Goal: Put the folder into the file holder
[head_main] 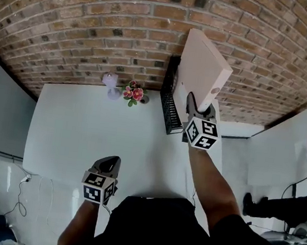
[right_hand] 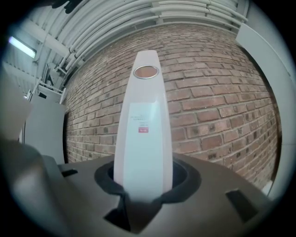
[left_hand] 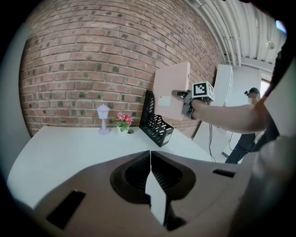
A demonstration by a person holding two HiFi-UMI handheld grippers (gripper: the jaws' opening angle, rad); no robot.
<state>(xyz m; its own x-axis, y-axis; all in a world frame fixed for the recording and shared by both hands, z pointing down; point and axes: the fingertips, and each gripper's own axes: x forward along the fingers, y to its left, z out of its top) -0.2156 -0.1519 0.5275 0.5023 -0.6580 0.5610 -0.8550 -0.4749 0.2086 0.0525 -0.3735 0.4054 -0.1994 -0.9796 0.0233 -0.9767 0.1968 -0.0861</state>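
Right hand-held gripper [head_main: 194,105] clamps the folder [head_main: 204,67] over the holder [head_main: 169,109], far right on the table [head_main: 80,126]; left hand-held gripper [head_main: 110,161] is closed, empty.

Head view: steep downward over table [head_main: 85,127]; both gripper views face brick wall [left_hand: 92,69], shared.

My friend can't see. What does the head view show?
The right gripper holds a pink folder in the air by the black file holder on a white table. The left gripper hangs lower, shut and empty. Flowers stand by the brick wall.
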